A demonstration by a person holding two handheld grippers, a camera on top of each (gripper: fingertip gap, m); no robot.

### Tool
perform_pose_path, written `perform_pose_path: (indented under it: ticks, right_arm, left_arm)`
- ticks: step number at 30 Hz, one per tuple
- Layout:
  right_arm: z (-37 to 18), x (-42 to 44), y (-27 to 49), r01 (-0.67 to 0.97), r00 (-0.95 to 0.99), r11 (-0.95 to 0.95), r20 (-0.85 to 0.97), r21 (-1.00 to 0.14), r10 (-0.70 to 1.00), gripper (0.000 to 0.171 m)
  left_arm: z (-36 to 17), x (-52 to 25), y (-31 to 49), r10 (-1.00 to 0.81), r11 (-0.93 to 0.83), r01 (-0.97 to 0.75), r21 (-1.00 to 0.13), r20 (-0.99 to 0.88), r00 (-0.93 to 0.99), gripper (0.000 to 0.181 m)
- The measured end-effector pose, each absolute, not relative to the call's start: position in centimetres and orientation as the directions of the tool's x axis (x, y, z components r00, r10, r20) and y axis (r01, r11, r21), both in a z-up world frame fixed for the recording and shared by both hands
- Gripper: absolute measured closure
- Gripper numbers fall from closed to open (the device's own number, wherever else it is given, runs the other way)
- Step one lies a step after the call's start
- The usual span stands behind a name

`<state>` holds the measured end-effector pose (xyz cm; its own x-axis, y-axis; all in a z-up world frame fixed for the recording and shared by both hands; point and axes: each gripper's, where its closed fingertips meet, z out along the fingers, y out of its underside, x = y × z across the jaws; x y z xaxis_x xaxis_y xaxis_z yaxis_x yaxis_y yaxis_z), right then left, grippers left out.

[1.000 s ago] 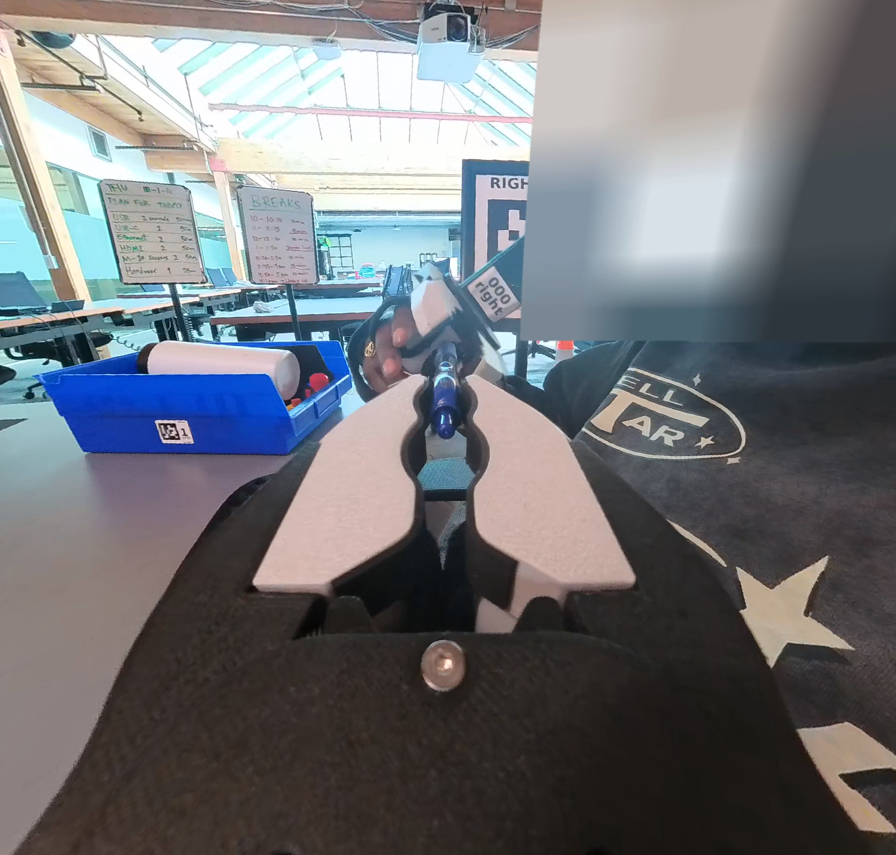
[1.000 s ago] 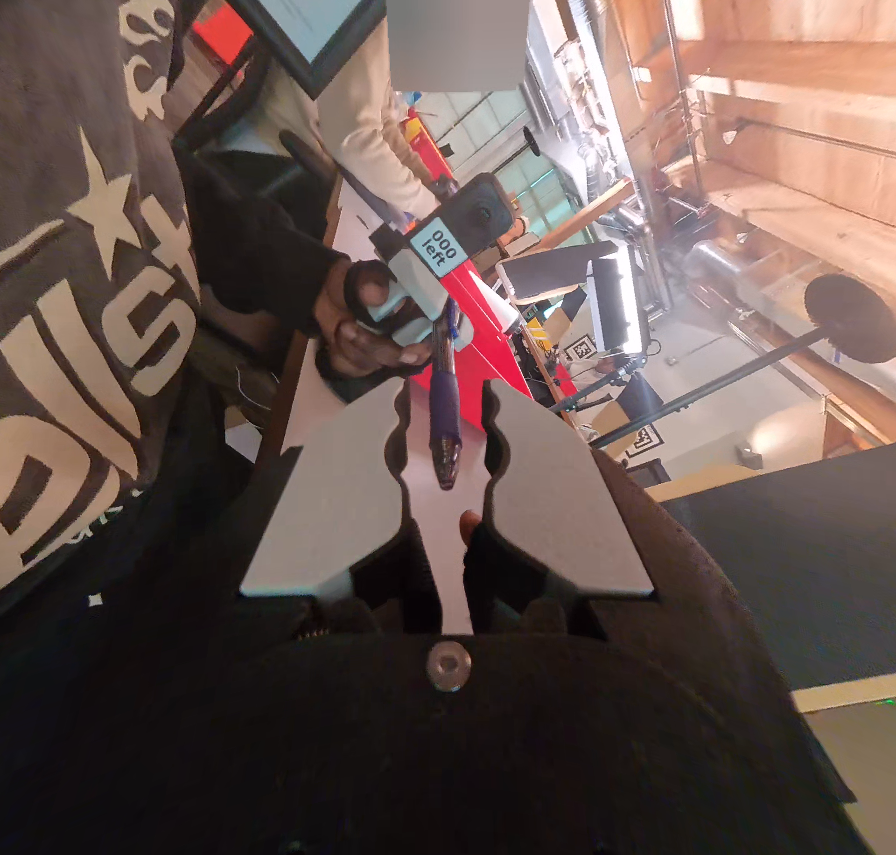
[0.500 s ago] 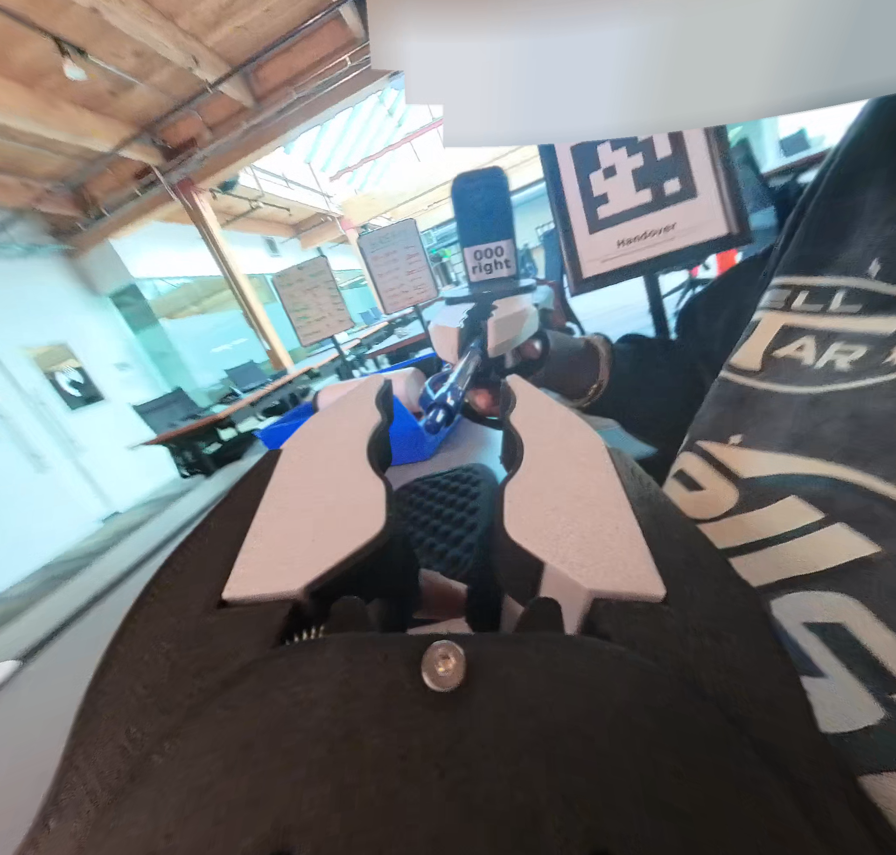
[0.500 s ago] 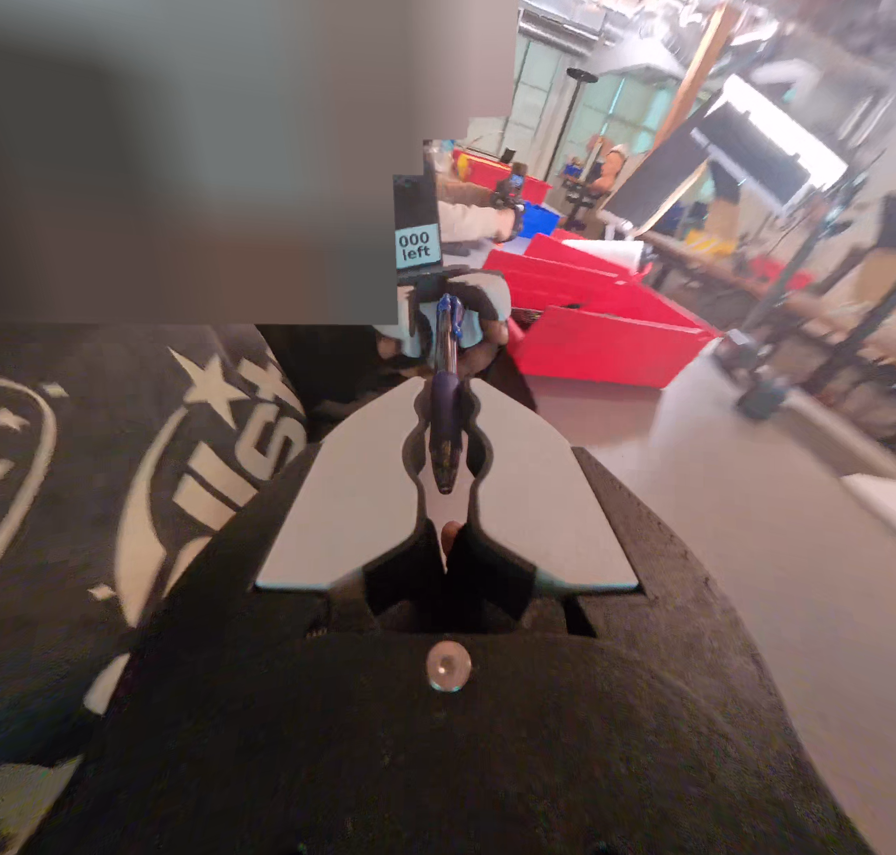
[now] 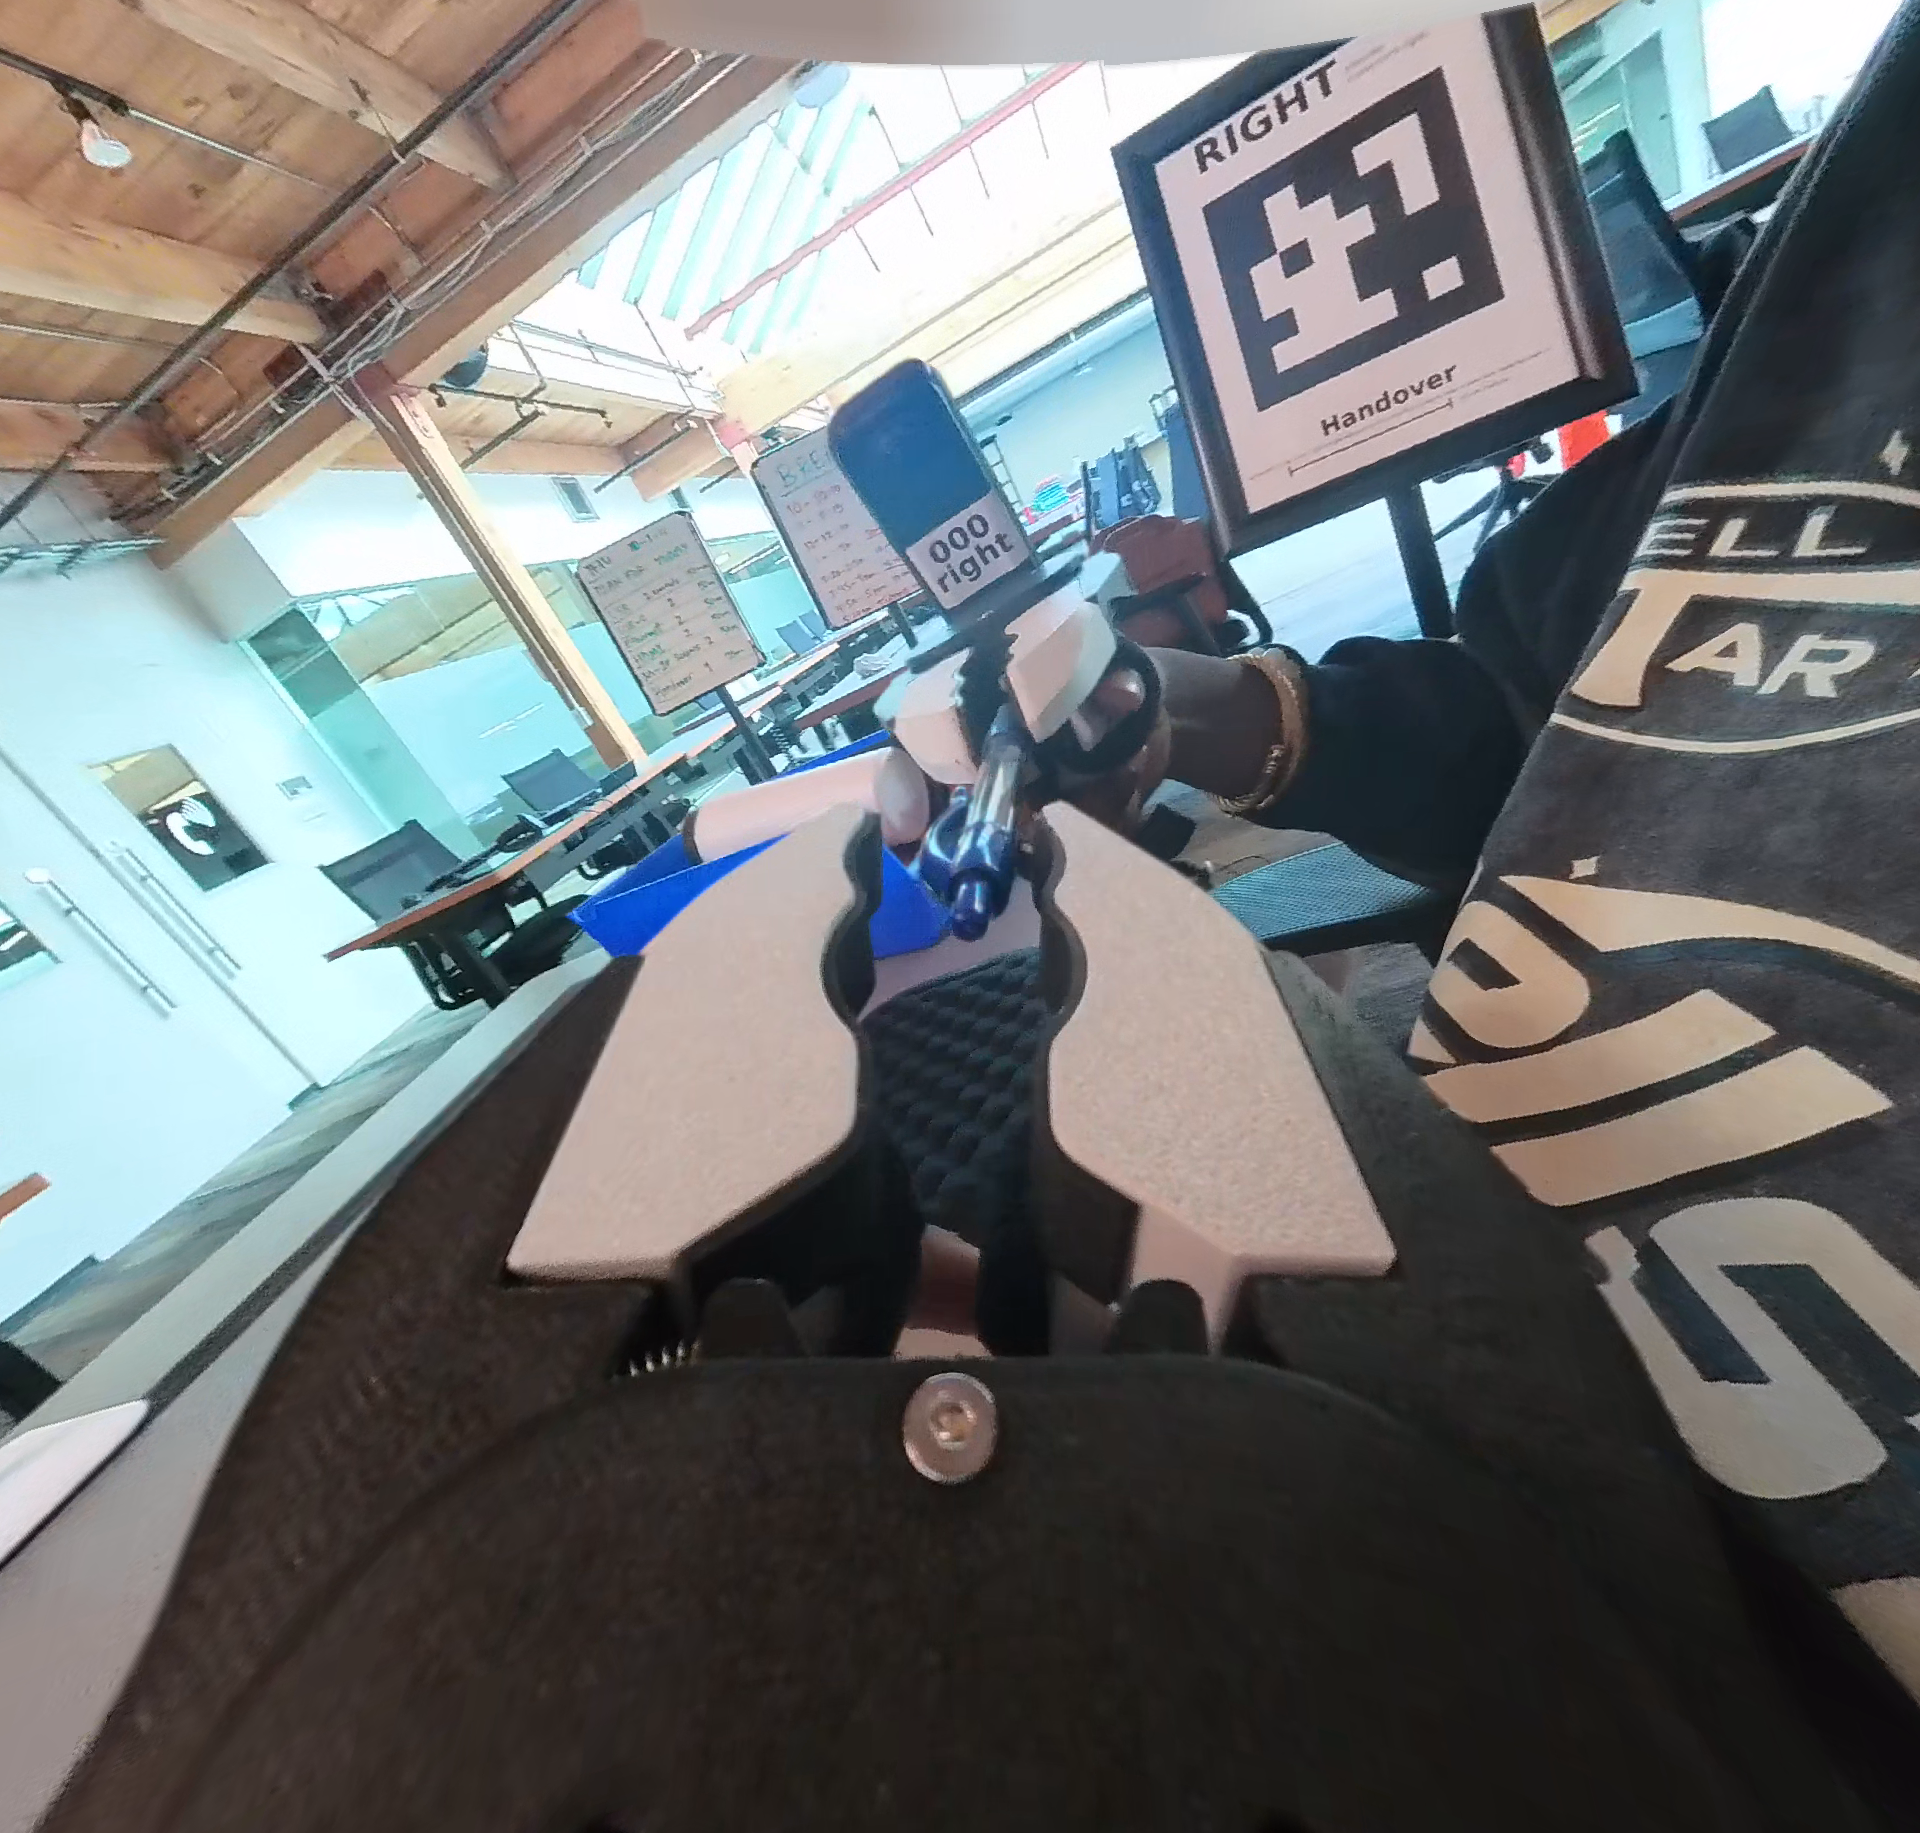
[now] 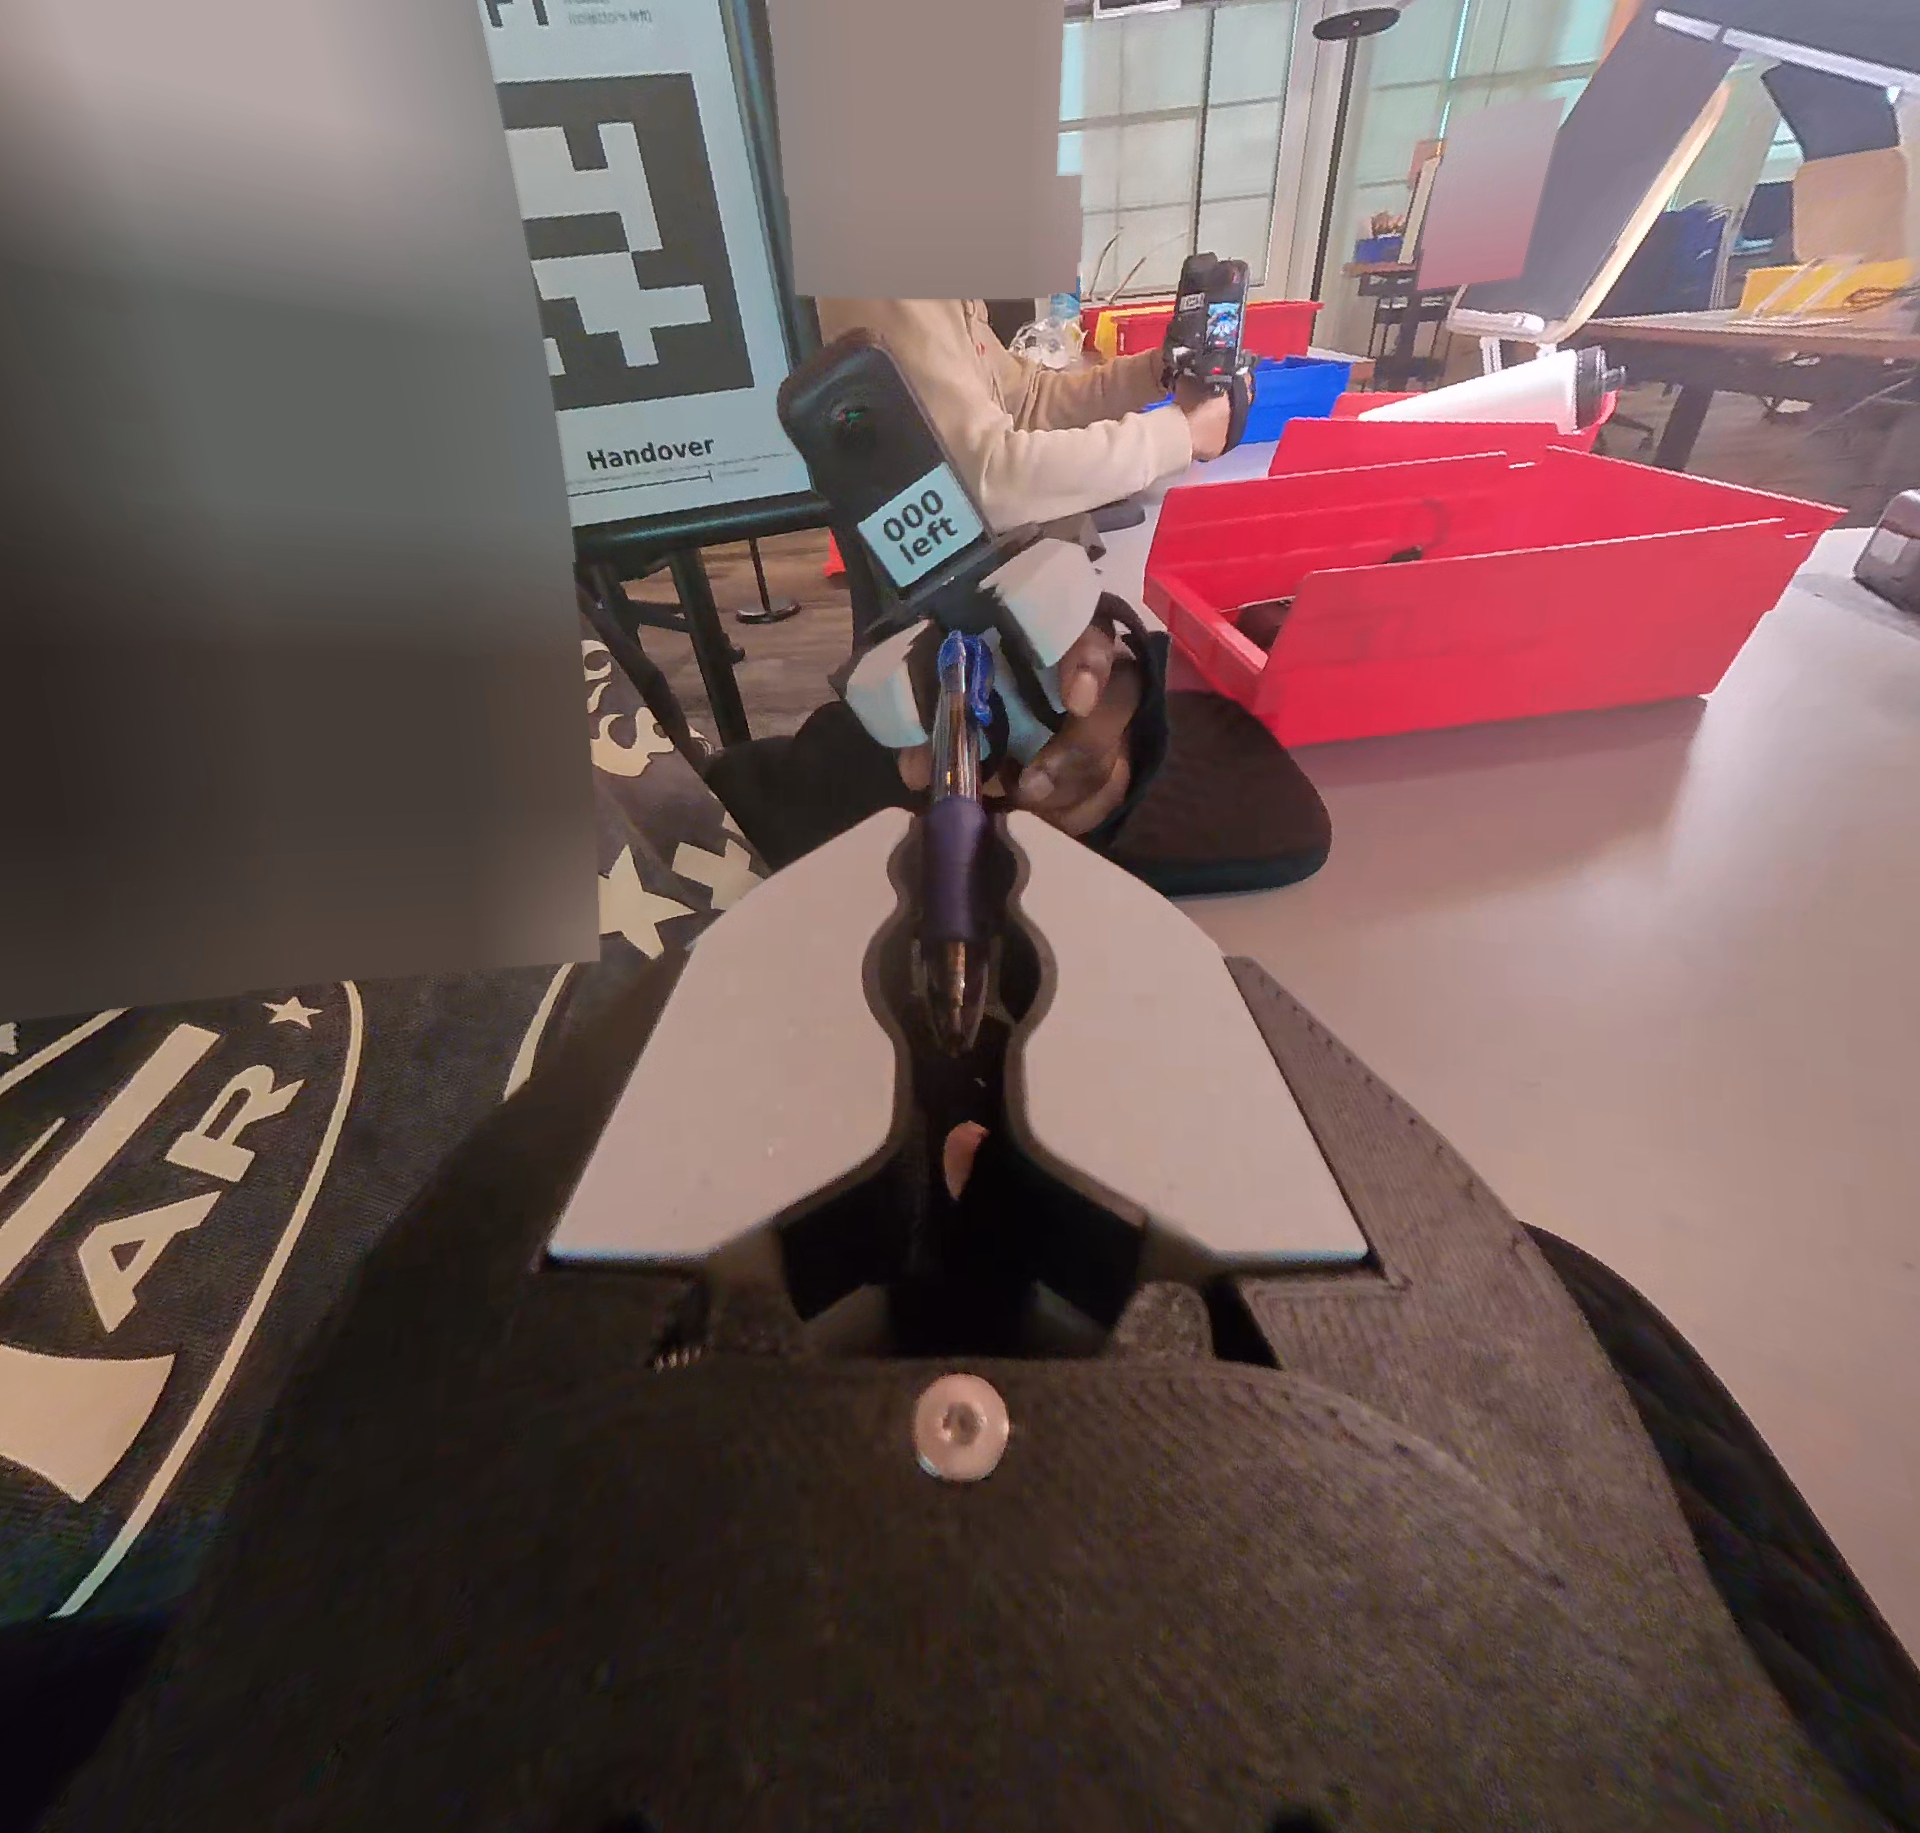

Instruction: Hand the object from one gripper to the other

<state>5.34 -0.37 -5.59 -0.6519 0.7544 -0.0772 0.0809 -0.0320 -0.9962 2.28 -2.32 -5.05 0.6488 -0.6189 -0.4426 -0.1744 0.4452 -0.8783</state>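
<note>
A blue pen [image 6: 951, 744] runs between the two grippers in mid-air. My right gripper [image 6: 951, 827] is shut on the pen's dark blue grip, with the tip pointing back toward the camera. My left gripper [image 6: 951, 687], farther off in the right wrist view, is open around the pen's clip end. In the left wrist view my left gripper [image 5: 951, 848] is open, and the pen's clip end [image 5: 977, 848] lies loose between its fingertips, nearer the right finger. The right gripper [image 5: 982, 713] shows behind it, closed on the pen. A hand holds each gripper.
A grey table [image 6: 1558, 952] lies below. Red bins [image 6: 1455, 620] stand to the right, and a blue bin [image 5: 644, 916] with a white roll stands to the left. Framed marker signs [image 5: 1351, 256] [image 6: 623, 225] stand behind. The person's dark printed shirt [image 5: 1714, 952] is close by. The gap from one gripper's tips to the other's is roughly 5 cm.
One second ago the left gripper was shut on the pen and the right was open around it. The right has since closed on the pen, the left has opened, and both have swung round.
</note>
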Motion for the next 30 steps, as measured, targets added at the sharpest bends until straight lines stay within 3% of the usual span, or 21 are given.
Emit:
perform_pose_path:
  ticks: [10,15,18,22,24,26,30]
  right_arm:
    - [-5.5,5.5,-0.6,0.066,-0.661,-0.010,-0.052,-0.998,0.748,0.159]
    - [-4.1,5.9,-1.2,-0.254,-0.557,0.236,0.341,-0.938,0.758,0.133]
    - [-4.4,6.0,-1.6,-0.350,-0.407,0.490,0.601,-0.798,0.688,0.133]
    - [-4.9,5.9,-1.9,-0.355,-0.291,0.682,0.769,-0.639,0.570,0.144]
    - [-5.2,5.8,-1.9,-0.342,-0.272,0.721,0.798,-0.603,0.538,0.158]
    - [-5.2,5.8,-2.0,-0.343,-0.282,0.721,0.798,-0.602,0.532,0.159]
    - [-5.1,5.8,-1.8,-0.294,-0.367,0.631,0.694,-0.718,0.620,0.159]
  left_arm:
    - [-5.3,2.8,-2.7,-0.698,0.385,-0.124,-0.915,-0.376,0.609,0.165]
    - [-4.5,3.0,-3.0,-0.781,0.323,0.038,-0.946,-0.243,0.575,0.165]
    - [-4.6,3.1,-3.0,-0.816,0.282,0.090,-0.955,-0.189,0.547,0.165]
    - [-4.7,3.4,-3.2,-0.842,0.247,0.114,-0.962,-0.155,0.516,0.165]
    - [-4.7,3.5,-3.2,-0.848,0.238,0.122,-0.964,-0.145,0.510,0.165]
    - [-4.8,3.6,-3.2,-0.851,0.235,0.117,-0.965,-0.146,0.505,0.165]
    - [-4.7,3.5,-3.1,-0.810,0.308,0.081,-0.948,-0.216,0.545,0.162]
